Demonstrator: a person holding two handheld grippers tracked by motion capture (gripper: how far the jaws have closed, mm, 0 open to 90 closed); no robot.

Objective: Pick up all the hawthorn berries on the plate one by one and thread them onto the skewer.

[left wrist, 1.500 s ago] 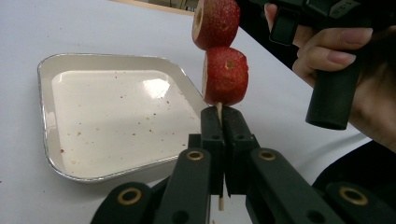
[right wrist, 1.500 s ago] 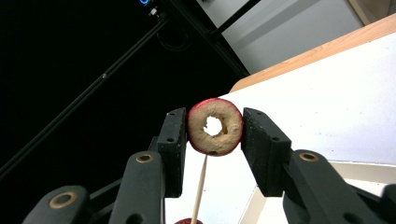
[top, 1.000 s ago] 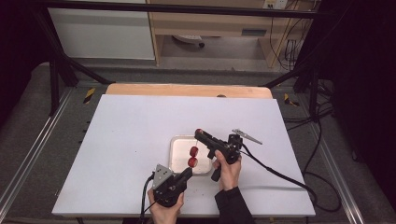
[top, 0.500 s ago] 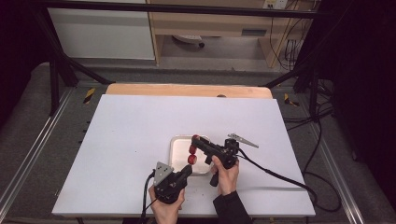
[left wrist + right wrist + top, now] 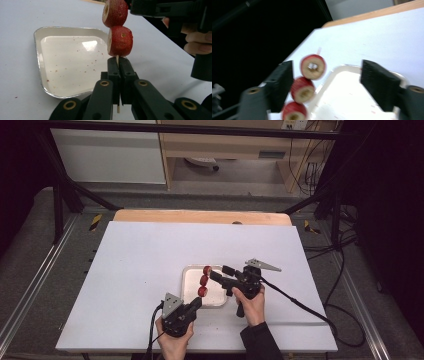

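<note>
Black left gripper [image 5: 117, 65]: jaws shut tight on the thin wooden skewer [image 5: 117, 59], just below the lowest fruit; seen low at the tray's near edge in the high view [image 5: 194, 304].
Right gripper [image 5: 327, 82]: jaws have just been opening and stand wide; the top fruit sits between them by the left pad, apparently untouched.
Fruits [image 5: 120, 41]: three red rounds with pale cut faces, stacked on the upright skewer above the tray's left side [image 5: 203, 280].
Tray [image 5: 47, 50]: shallow foil, white inside, speckled red.
Table [image 5: 150, 255]: white top with a wooden far edge.
Room: dark, with shelving beyond.
</note>
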